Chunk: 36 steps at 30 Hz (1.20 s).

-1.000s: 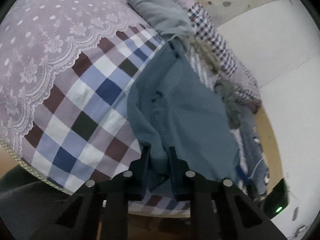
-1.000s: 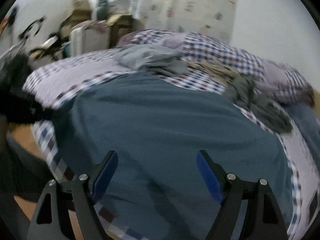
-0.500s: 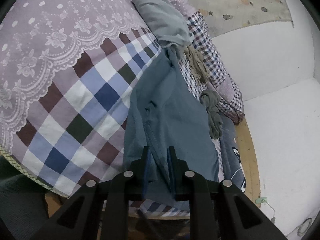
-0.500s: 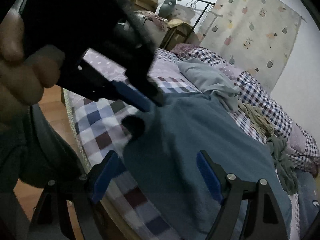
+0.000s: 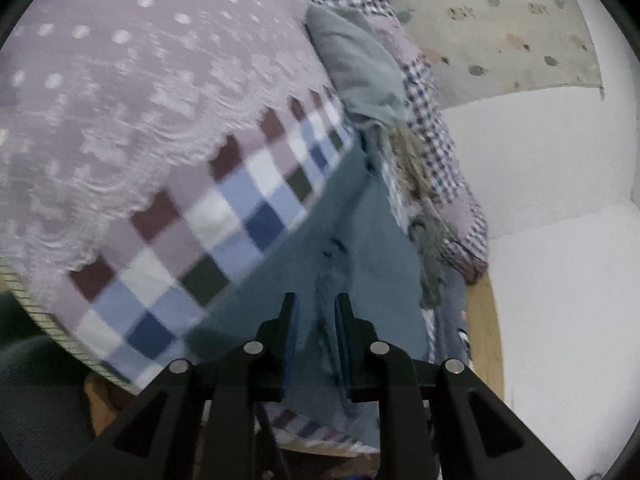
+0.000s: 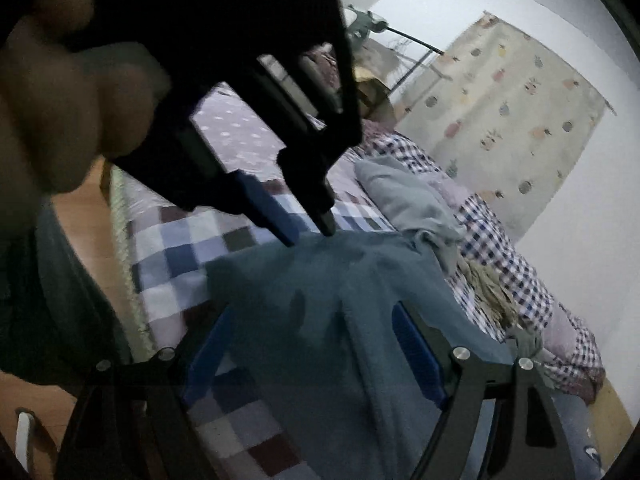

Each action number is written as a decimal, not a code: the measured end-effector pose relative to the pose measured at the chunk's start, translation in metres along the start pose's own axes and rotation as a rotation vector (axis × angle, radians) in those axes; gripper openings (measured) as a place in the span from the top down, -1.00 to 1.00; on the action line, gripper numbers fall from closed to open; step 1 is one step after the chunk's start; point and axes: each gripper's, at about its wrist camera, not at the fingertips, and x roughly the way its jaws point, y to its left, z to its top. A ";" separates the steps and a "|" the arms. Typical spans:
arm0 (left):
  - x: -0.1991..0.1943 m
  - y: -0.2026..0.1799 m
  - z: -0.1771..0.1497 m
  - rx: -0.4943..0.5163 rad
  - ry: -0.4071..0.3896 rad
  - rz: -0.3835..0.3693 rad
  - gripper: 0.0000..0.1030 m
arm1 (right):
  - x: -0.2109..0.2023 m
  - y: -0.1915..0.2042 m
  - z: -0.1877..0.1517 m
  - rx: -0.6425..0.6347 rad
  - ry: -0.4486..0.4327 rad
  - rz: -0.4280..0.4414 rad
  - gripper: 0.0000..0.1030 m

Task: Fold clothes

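Garment, teal, lies lower centre on the checked bed. Left gripper jaws pinch its edge; right gripper jaws stand spread above it. Recommended: carry the pinched edge straight across, keeping tension even.

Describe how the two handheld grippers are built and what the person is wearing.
Both are matte black frames with triangular cut-outs and round silver screw heads. The left gripper and right gripper each carry two fingers faced with blue pads. No cables show. A dark green garment covers the person; a hand wears no glove.
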 end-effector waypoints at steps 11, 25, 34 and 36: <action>-0.016 0.034 0.010 -0.126 -0.051 0.044 -0.25 | 0.026 0.018 -0.004 -0.075 0.027 0.098 -0.13; 0.016 0.027 0.001 -0.109 0.093 0.012 -0.28 | 0.041 -0.060 0.002 0.312 0.119 0.238 0.91; 0.025 0.011 -0.004 -0.096 0.135 -0.136 -0.28 | 0.014 -0.065 0.008 0.439 0.108 0.330 0.91; 0.025 0.010 -0.004 -0.093 0.132 -0.134 -0.28 | 0.012 -0.061 0.007 0.444 0.112 0.338 0.91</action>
